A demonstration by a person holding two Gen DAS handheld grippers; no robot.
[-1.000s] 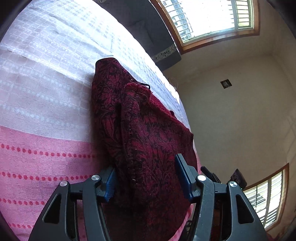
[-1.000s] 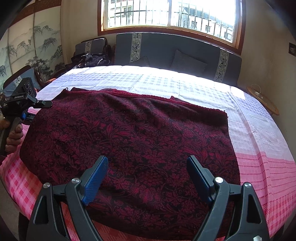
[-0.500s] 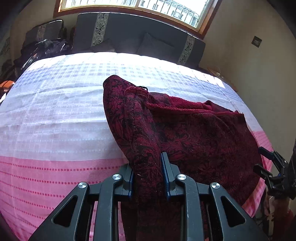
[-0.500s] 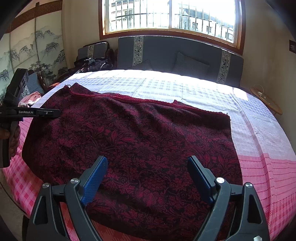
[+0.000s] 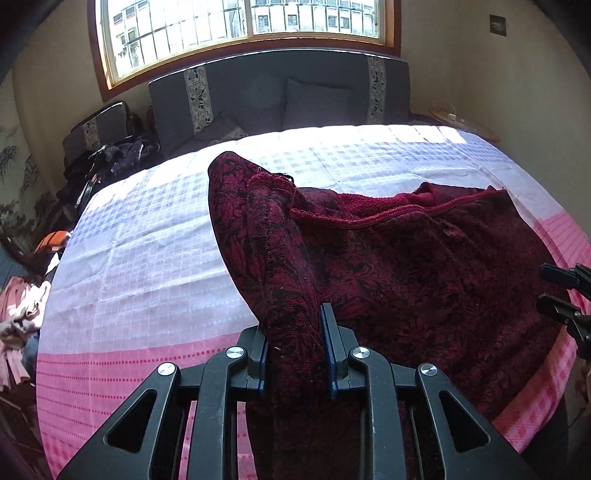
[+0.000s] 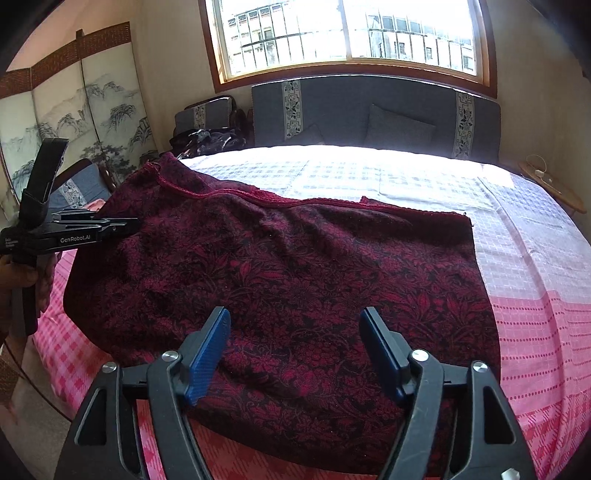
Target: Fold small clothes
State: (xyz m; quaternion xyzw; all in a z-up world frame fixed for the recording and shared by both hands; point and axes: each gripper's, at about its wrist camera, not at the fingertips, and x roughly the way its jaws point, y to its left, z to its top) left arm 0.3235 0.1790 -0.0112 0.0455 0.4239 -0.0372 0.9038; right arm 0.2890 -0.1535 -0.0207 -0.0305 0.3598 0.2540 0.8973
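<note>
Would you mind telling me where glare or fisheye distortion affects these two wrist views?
Left wrist view: the wooden-framed window is overexposed, sunlight washes out the far white checked bedspread, and the bed edges bow strongly. Right wrist view: the same bright patch hides the bedspread pattern near the grey headboard, while the dark red floral garment stays sharp and evenly lit.
</note>
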